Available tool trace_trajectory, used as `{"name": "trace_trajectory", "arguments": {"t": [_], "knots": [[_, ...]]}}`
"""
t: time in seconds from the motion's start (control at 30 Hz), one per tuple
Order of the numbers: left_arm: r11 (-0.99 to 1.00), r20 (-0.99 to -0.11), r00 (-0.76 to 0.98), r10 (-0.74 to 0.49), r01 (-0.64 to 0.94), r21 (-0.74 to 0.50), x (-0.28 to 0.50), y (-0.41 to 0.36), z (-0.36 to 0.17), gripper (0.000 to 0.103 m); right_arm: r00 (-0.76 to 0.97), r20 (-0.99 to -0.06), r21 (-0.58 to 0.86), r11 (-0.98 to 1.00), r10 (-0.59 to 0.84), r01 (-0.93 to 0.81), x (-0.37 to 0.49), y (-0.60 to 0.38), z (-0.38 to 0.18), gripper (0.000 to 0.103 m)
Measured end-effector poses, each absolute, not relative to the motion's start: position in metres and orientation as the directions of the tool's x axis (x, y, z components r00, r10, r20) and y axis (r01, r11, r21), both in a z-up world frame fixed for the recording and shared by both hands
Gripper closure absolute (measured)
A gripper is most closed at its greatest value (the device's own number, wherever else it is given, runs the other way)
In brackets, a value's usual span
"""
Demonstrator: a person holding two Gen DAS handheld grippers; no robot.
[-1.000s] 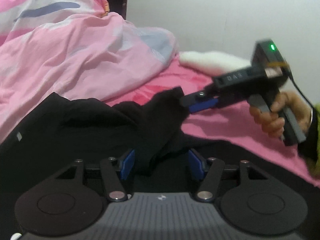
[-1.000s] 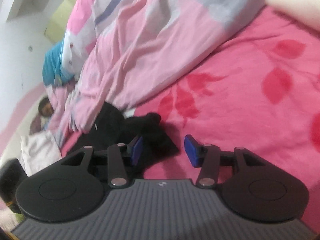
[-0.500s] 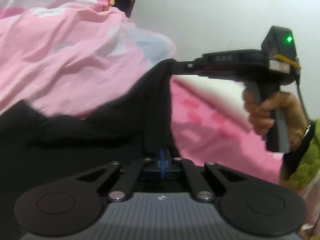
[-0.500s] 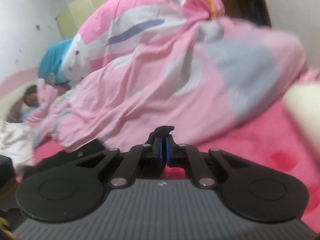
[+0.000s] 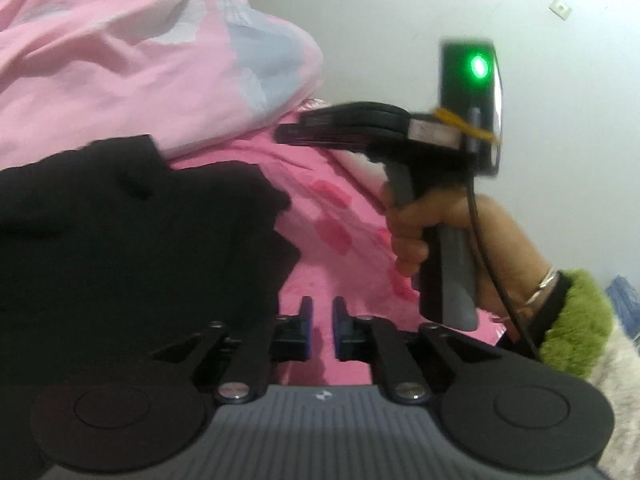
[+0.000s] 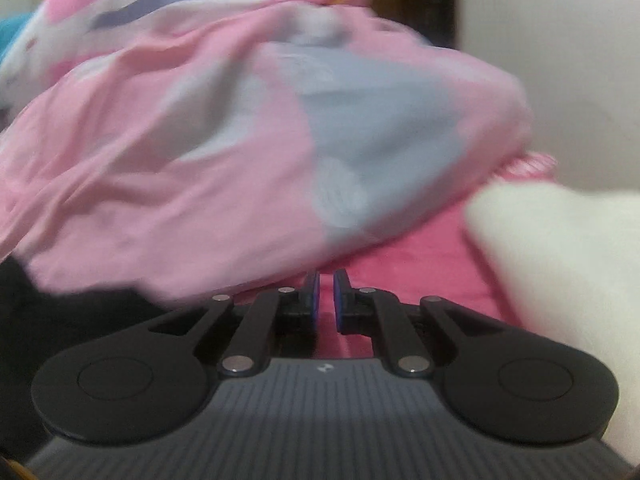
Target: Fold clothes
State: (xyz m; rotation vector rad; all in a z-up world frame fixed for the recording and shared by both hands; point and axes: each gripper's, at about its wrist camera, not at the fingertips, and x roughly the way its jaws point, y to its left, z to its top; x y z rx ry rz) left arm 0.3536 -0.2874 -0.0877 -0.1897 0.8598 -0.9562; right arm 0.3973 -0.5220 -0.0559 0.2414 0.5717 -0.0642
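Note:
A black garment (image 5: 132,232) lies bunched on the pink bed sheet (image 5: 332,240) at the left of the left wrist view, and its edge shows at the lower left of the right wrist view (image 6: 60,312). My left gripper (image 5: 321,312) is slightly open and empty, just right of the garment. My right gripper (image 6: 326,292) is slightly open and empty above the sheet. It shows blurred in the left wrist view (image 5: 288,132), held by a hand above and to the right of the garment.
A crumpled pink, white and blue quilt (image 6: 224,128) is heaped behind the garment. A white pillow (image 6: 560,248) lies to the right on the sheet. A white wall (image 5: 440,20) stands behind the bed.
Both grippers were shut on the black garment and held it up half a second ago. Both have now let go, and the garment has dropped into a heap on the left.

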Motion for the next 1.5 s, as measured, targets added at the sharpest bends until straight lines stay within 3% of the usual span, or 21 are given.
{"name": "trace_trajectory", "arguments": {"t": [0.17, 0.3, 0.5, 0.6, 0.77, 1.03, 1.33, 1.5], "knots": [[0.651, -0.551, 0.381, -0.742, 0.606, -0.457, 0.358, -0.250, -0.077, 0.077, 0.880, -0.467, 0.525, 0.829, 0.092, 0.192, 0.359, -0.574, -0.061, 0.089], [0.732, -0.568, 0.476, -0.671, 0.548, -0.405, 0.367, -0.235, -0.077, 0.072, 0.817, -0.507, 0.624, 0.771, 0.275, 0.128, 0.321, -0.567, -0.073, 0.089], [0.828, -0.613, 0.565, -0.552, 0.457, -0.324, 0.383, -0.233, -0.092, 0.073, 0.740, -0.594, 0.590, 0.796, 0.316, 0.133, 0.315, -0.526, -0.097, 0.089], [0.837, -0.603, 0.584, -0.543, 0.432, -0.335, 0.386, -0.230, -0.098, 0.073, 0.760, -0.559, 0.626, 0.770, 0.331, 0.125, 0.321, -0.523, -0.103, 0.089], [0.843, -0.588, 0.607, -0.535, 0.426, -0.328, 0.386, -0.232, -0.101, 0.073, 0.797, -0.520, 0.648, 0.750, 0.307, 0.133, 0.314, -0.524, -0.111, 0.101], [0.855, -0.580, 0.629, -0.518, 0.402, -0.328, 0.386, -0.234, -0.102, 0.072, 0.869, -0.450, 0.689, 0.700, 0.206, 0.191, 0.265, -0.543, -0.100, 0.102], [0.841, -0.569, 0.622, -0.539, 0.431, -0.325, 0.380, -0.234, -0.096, 0.061, 0.872, -0.469, 0.698, 0.663, 0.139, 0.269, 0.240, -0.549, -0.120, 0.103], [0.830, -0.561, 0.614, -0.555, 0.451, -0.329, 0.375, -0.231, -0.091, 0.043, 0.874, -0.468, 0.668, 0.702, 0.135, 0.249, 0.239, -0.546, -0.121, 0.099]]}}
